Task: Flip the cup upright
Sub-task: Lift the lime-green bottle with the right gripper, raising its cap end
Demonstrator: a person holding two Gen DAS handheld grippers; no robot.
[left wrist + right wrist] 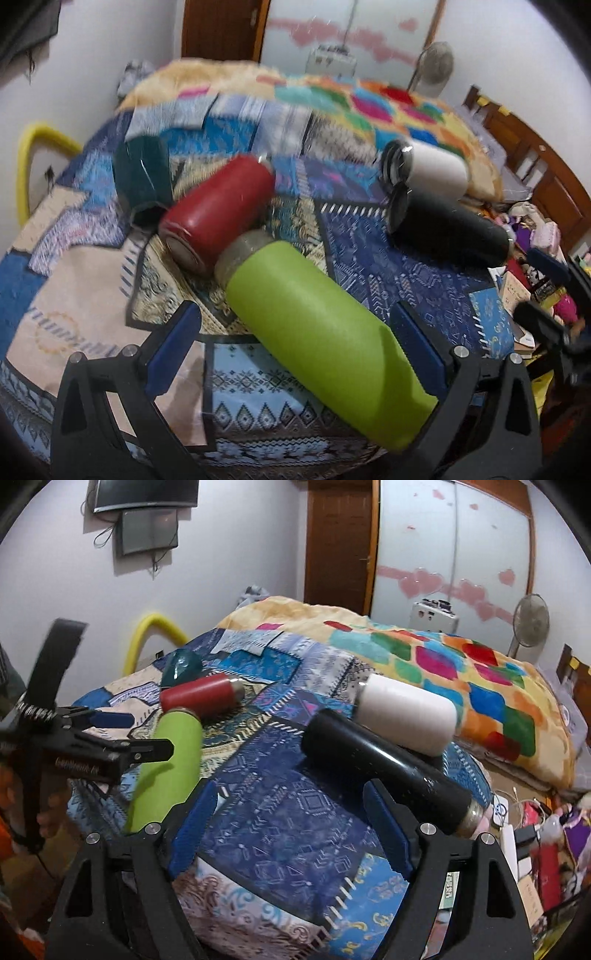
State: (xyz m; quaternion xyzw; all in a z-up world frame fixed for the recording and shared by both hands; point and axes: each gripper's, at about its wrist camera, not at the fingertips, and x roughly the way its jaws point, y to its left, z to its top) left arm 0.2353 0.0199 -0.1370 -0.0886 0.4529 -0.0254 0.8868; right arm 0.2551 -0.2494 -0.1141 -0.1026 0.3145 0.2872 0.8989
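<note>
Several cups lie on their sides on a patchwork bedspread [388, 258]. A lime green cup [317, 328] lies between the open fingers of my left gripper [295, 332], its steel rim against a red cup [221, 214]. A teal cup [142, 173] lies behind the red one. A black cup [450, 229] and a white cup [436, 168] lie at the right. My right gripper [291, 812] is open and empty over the cloth, with the black cup [388, 764] just past its right finger. The green cup [170, 764], red cup [201, 696], white cup [406, 712] and left gripper [122, 734] show there too.
A colourful blanket [461, 664] covers the far bed. A yellow hoop [155, 631] stands by the wall at left. A fan [530, 622] and clutter on the floor [535, 849] are at right. A wooden headboard [535, 166] is at far right.
</note>
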